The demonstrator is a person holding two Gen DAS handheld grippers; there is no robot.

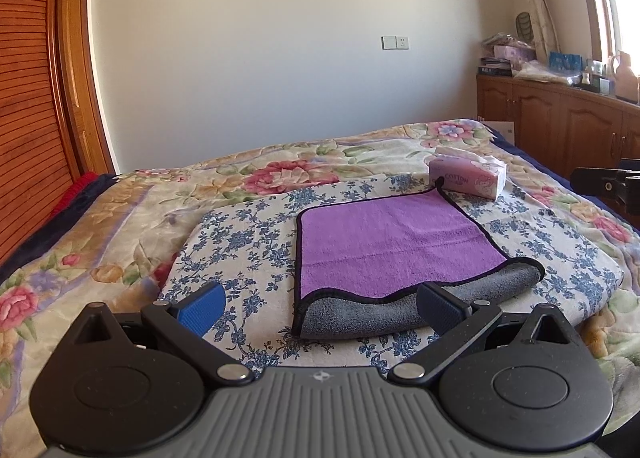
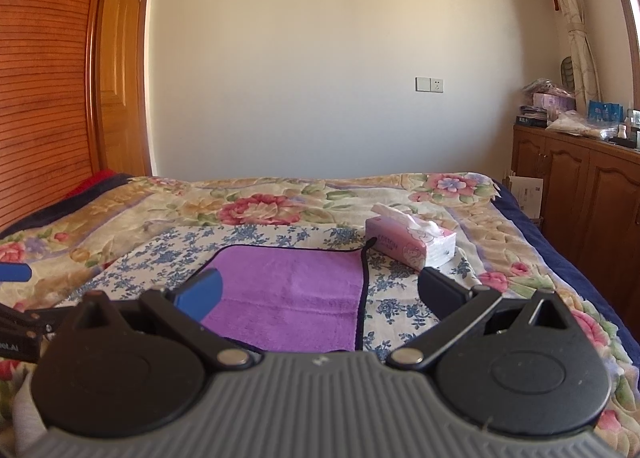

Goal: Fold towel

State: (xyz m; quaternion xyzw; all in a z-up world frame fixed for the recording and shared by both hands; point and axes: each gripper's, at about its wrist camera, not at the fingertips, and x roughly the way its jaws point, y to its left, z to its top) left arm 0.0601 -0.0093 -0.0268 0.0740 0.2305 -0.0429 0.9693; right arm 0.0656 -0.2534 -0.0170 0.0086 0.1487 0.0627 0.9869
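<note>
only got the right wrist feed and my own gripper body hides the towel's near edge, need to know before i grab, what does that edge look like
observer: in the left wrist view the towel has a grey layer showing from under the purple top along the near edge.
operator: left gripper holding any of it
observer: no, the left gripper has its jaws wide open and grips nothing.
operator: layers lined up at least
observer: no, the grey shows most at the near right corner, where it bulges past the purple.
</note>
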